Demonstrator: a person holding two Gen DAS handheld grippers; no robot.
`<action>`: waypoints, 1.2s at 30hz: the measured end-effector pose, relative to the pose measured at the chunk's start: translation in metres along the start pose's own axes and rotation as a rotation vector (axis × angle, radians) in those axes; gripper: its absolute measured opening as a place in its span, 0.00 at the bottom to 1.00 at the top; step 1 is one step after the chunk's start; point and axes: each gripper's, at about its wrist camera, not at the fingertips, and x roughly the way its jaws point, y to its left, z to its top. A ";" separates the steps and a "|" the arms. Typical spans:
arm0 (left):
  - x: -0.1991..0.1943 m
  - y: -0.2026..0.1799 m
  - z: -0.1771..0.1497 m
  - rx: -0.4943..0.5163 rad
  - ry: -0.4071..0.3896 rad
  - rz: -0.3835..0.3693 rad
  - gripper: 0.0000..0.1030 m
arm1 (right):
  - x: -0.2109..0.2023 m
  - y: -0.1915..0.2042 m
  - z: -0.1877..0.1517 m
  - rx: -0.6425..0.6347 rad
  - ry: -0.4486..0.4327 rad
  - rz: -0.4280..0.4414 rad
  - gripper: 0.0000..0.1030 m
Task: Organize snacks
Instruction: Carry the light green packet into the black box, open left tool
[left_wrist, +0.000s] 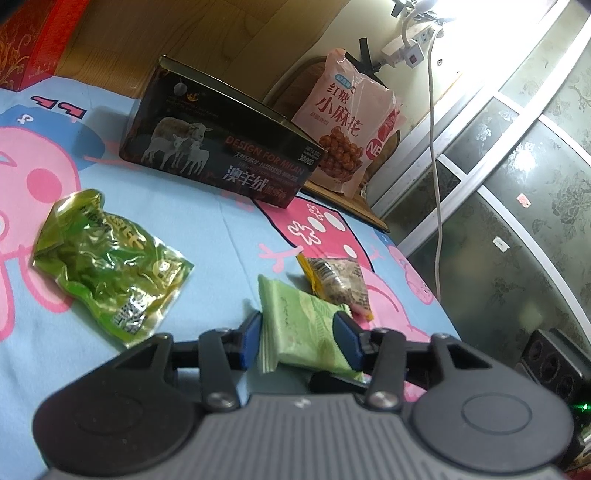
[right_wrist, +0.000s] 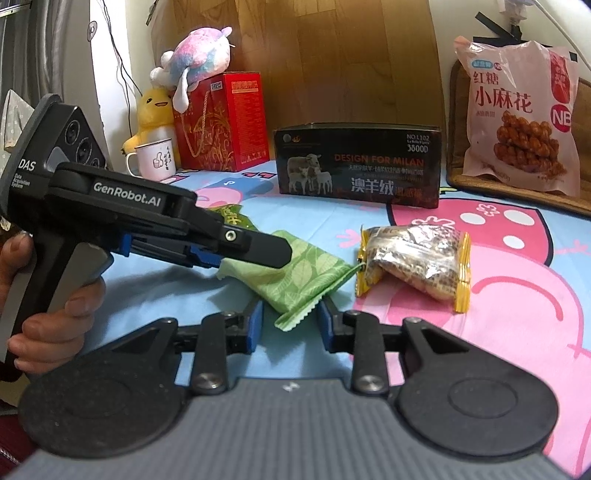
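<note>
**A:** Start at the left. What is there?

**B:** In the right wrist view, a hand (right_wrist: 55, 314) grips the handle of the left gripper (right_wrist: 273, 254), which reaches in from the left, angled down. Behind it stand a mug (right_wrist: 153, 160) and a red gift box (right_wrist: 221, 122). On the blue cartoon bedsheet (left_wrist: 221, 229), a crumpled green foil bag (left_wrist: 107, 266) lies far left.

**A:** And the thing being handled?

**B:** A pale green packet (right_wrist: 299, 273), in the middle of the sheet. From the right wrist, its long axis runs from upper left, under the left gripper's fingers, down to lower right. Its serrated end points at the right gripper (right_wrist: 290, 314).

**A:** Is the left tool clamped on it?

**B:** Its own camera shows the packet lengthwise between the blue pads (left_wrist: 251, 339), its far end leaning slightly left. Both pads sit close against its sides. Whether they press, I cannot tell.

**A:** The right tool?

**B:** Its jaws stand apart. Only the serrated corner of the packet lies between them, with a gap on each side.

**A:** Further right?

**B:** A gold-edged snack packet (right_wrist: 413, 262) lies just beside the green packet, its long axis roughly crosswise. Behind it stands a dark box with sheep (right_wrist: 358, 166), upright on its long side. A pink bag (right_wrist: 517, 114) stands farthest right.
</note>
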 end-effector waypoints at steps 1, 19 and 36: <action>0.000 0.000 0.000 -0.001 0.000 -0.001 0.43 | 0.000 0.000 0.000 0.001 0.000 0.003 0.35; -0.001 0.000 0.000 -0.013 0.006 -0.018 0.46 | 0.000 0.001 0.000 -0.002 -0.002 0.000 0.37; -0.014 -0.012 0.008 0.037 -0.042 0.000 0.42 | -0.006 0.004 0.008 0.000 -0.064 0.009 0.30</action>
